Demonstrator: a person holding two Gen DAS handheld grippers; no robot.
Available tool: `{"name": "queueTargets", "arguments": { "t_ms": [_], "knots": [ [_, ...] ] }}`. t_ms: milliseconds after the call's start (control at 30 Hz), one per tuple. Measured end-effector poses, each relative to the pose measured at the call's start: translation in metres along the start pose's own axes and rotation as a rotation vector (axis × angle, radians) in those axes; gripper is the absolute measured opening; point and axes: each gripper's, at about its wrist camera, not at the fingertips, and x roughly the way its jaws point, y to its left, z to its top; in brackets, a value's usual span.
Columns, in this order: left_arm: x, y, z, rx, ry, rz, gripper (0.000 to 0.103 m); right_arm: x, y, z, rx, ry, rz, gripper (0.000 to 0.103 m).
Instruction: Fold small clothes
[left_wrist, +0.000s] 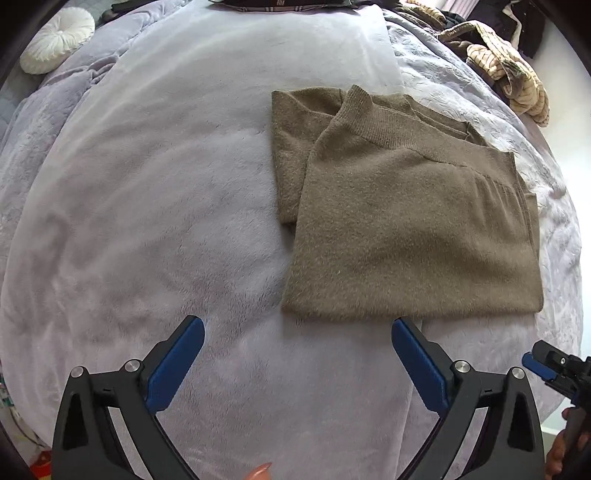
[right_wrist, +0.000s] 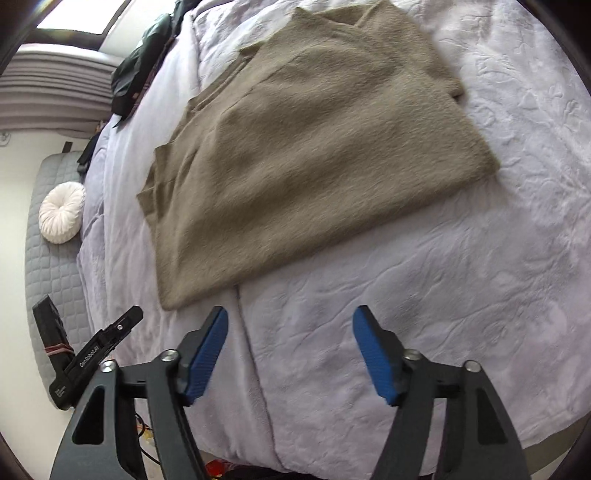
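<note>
Sweater: an olive-brown knit sweater (left_wrist: 406, 229) lies folded flat on the bed, ribbed collar turned away from the grippers, one folded layer showing out from under its far-left edge.
Bed: a pale lilac plush blanket (left_wrist: 147, 221) covers it; the sweater rests on this blanket, its right part reaching over an embossed lilac quilt (right_wrist: 480, 258) beside it.
Left gripper: the left gripper (left_wrist: 297, 328) hovers over bare blanket just short of the sweater's near edge, off its near-left corner; jaws spread wide, nothing between the blue pads, no contact with the sweater.
Right gripper: the right gripper (right_wrist: 290, 317) hangs just short of the sweater's near edge, over the seam between blanket and quilt; jaws apart and empty, clear of the knit.
Gripper pair: in the left wrist view the right gripper's tip shows off the sweater's near-right corner, a hand (left_wrist: 561, 454) beneath it.
Cushion: a round white pleated cushion (left_wrist: 57, 38) sits well apart from the sweater, past the blanket's far-left edge.
Other clothes: a striped beige garment (left_wrist: 513, 77) lies heaped beyond the sweater's far-right corner; dark clothing (right_wrist: 140, 74) lies beyond the collar end.
</note>
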Motion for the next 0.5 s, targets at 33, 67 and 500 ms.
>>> {"name": "queueTargets", "arguments": {
  "t_ms": [33,67,500],
  "knots": [
    [0.000,0.002,-0.002,-0.001,0.001,-0.006,0.102,0.000,0.004,-0.003,-0.003,0.001,0.002,0.077],
    [0.001,0.002,-0.003,-0.001,0.004,-0.006,0.101,0.001,0.007,-0.006,-0.003,0.001,0.003,0.077],
    [0.011,0.008,-0.006,0.027,0.047,-0.066,0.101,0.026,0.021,-0.036,0.068,0.035,0.032,0.077]
  ]
}}
